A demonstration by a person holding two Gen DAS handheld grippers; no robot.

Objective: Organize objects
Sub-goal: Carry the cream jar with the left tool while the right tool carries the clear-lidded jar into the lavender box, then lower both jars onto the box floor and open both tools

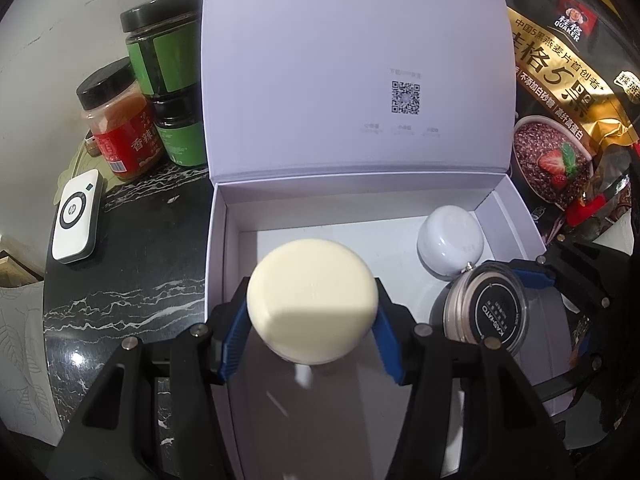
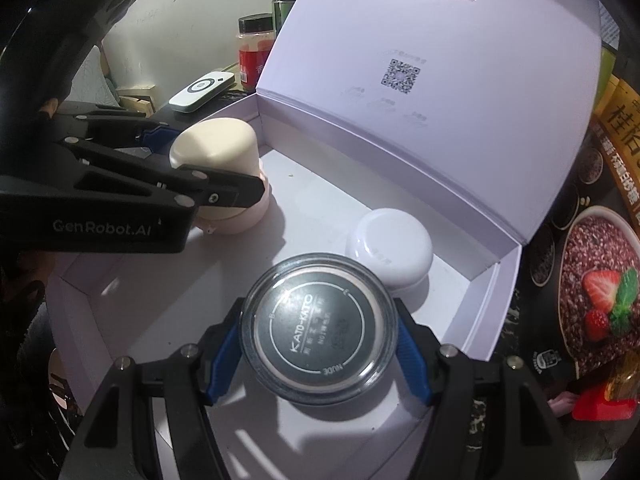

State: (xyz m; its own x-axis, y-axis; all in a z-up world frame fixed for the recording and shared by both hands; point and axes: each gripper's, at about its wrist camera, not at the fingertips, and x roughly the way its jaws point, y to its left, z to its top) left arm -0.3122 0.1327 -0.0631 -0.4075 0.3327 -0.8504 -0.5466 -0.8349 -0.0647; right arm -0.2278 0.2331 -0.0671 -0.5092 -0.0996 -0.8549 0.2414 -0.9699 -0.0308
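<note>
An open white box (image 1: 218,240) (image 2: 492,308) with a raised lid stands on the dark marble table. My left gripper (image 1: 312,320) (image 2: 208,168) is shut on a cream-capped jar (image 1: 312,296) (image 2: 218,148) and holds it inside the box's left side. My right gripper (image 2: 320,348) (image 1: 532,284) is shut on a round clear jar with a black KATO-KATO lid (image 2: 320,328) (image 1: 486,308), inside the box's right front. A small white jar (image 1: 450,246) (image 2: 390,248) sits in the box's back right corner, just behind the black-lidded jar.
Left of the box stand a red-labelled spice jar (image 1: 120,120) (image 2: 256,52), two stacked green-labelled jars (image 1: 168,76) and a white remote-like device (image 1: 76,216) (image 2: 202,86). A black-and-gold Quaker oat bag (image 1: 560,120) (image 2: 600,260) leans right of the box.
</note>
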